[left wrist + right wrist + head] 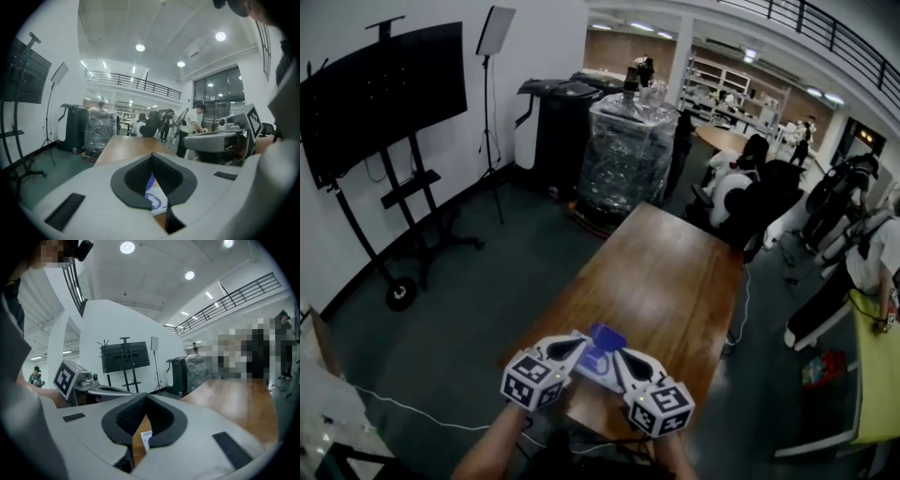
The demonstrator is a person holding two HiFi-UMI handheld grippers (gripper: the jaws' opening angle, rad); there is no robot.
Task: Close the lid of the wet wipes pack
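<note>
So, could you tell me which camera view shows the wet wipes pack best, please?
The head view: most of the wet wipes pack shows there on the table, blue top visible. The left gripper view shows only a strip of it past the jaws; the right gripper view shows just a white corner.

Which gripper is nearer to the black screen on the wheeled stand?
Left. The left gripper is on the side of the wet wipes pack toward the screen, the right gripper on the pack's other side.
</note>
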